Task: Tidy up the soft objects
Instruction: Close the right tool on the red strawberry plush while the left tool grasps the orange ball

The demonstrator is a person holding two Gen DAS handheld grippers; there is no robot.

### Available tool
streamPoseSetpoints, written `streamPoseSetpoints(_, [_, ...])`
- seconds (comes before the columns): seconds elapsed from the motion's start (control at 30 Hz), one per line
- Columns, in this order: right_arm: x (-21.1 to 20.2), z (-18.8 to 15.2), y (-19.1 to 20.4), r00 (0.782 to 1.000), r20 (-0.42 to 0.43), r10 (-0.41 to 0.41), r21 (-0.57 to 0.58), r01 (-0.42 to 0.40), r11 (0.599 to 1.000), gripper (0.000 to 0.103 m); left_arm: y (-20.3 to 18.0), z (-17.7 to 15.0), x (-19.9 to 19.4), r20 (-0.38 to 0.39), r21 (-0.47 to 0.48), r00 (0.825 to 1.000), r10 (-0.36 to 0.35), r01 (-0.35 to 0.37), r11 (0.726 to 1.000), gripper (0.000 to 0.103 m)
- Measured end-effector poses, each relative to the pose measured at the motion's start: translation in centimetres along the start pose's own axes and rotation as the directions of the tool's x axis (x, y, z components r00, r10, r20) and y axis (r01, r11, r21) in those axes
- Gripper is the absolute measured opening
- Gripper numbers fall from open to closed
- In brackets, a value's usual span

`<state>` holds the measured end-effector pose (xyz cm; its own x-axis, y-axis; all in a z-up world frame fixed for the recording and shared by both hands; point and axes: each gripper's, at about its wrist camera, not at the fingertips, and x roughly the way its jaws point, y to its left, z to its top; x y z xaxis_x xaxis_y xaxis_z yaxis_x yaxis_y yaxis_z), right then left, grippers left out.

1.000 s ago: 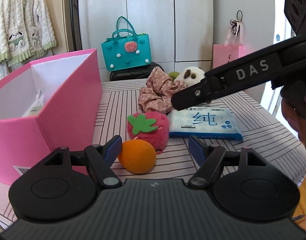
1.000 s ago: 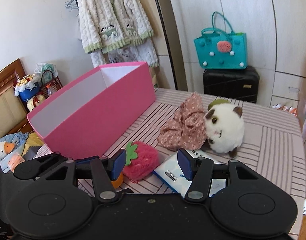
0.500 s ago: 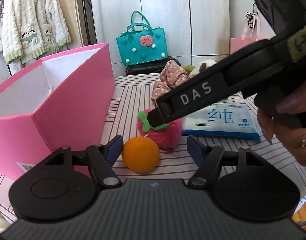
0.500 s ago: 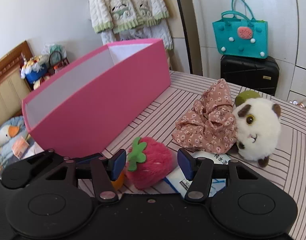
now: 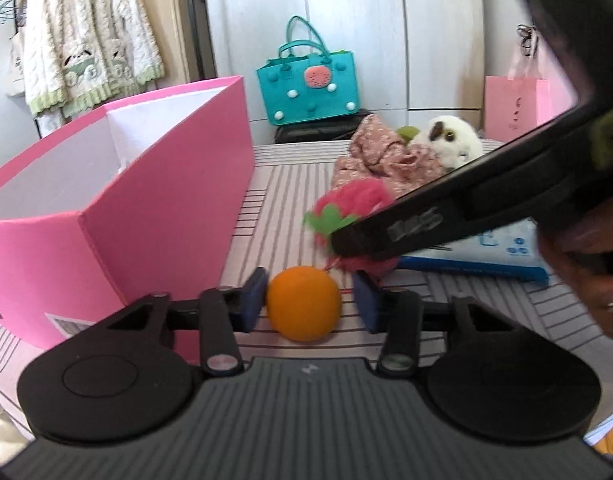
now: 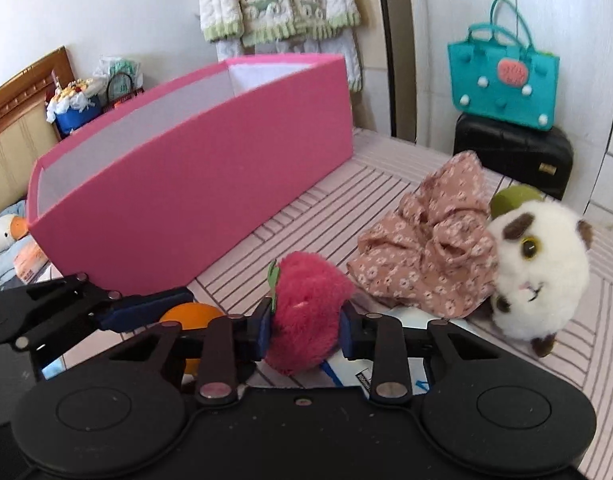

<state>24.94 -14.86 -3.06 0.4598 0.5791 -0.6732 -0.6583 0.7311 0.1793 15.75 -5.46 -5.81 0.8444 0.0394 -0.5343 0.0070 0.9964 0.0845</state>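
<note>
The orange ball (image 5: 303, 303) sits low in the middle of the left wrist view, on the striped desk (image 5: 290, 184), right between the blue pads of the left tool (image 5: 310, 300). That tool has just been closing: its left pad touches the ball, while the right pad looks a hair off it, though the blur makes this hard to call. The plush strawberry (image 6: 306, 312) lies just behind and to the right of the ball. The right tool (image 6: 305, 332) has also just been closing and is now clamped on it, both pads pressed into the fur. The pink box (image 6: 194, 184) stands open on the left of both views, closer to the left tool, so each load has to travel leftward and up over its wall. A floral cloth (image 6: 426, 252), a white plush animal (image 6: 542, 272) and a blue tissue pack (image 5: 498, 252) wait to the right.
</note>
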Motion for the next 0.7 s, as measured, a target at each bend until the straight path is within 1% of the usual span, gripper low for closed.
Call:
streamPoseSetpoints(0.1, [-1.2,0.0,-0.5,0.999,0.040,-0.010,0.040,0.009,0.999,0.036,0.1,0.0,0.1,0.000,-0.009,1.000,0.000,0.000,1.000,0.037])
streamPoseSetpoints(0.17, [-1.7,-0.1,-1.2,0.999,0.047,-0.008,0.073,0.005,0.997,0.037,-0.1,-0.1,0.1,0.007,-0.002,1.000,0.007,-0.007,1.000,0.036])
streamPoseSetpoints(0.3, [-2.2,-0.4,-1.8,0.999,0.032,-0.009,0.107,0.006,0.994,0.037,-0.5,-0.2,0.1,0.015,0.020,1.000,0.023,-0.023,1.000,0.035])
streamPoseSetpoints(0.47, [-2.7,-1.1,-1.4,1.000,0.016,-0.009,0.101,0.007,0.995,0.037,-0.9,0.2,-0.2,-0.012,0.041,1.000,0.020,-0.020,0.999,0.035])
streamPoseSetpoints(0.57, [-2.8,-1.3,-1.6,1.000,0.005,-0.009,0.122,0.009,0.993,0.037,-0.5,0.6,-0.2,-0.035,0.035,0.999,-0.007,0.008,0.999,0.035])
streamPoseSetpoints(0.7, [-3.4,-1.7,-2.0,1.000,0.001,-0.003,0.173,0.003,0.985,0.038,0.1,1.1,-0.3,-0.075,0.011,0.994,-0.074,0.075,0.997,0.035])
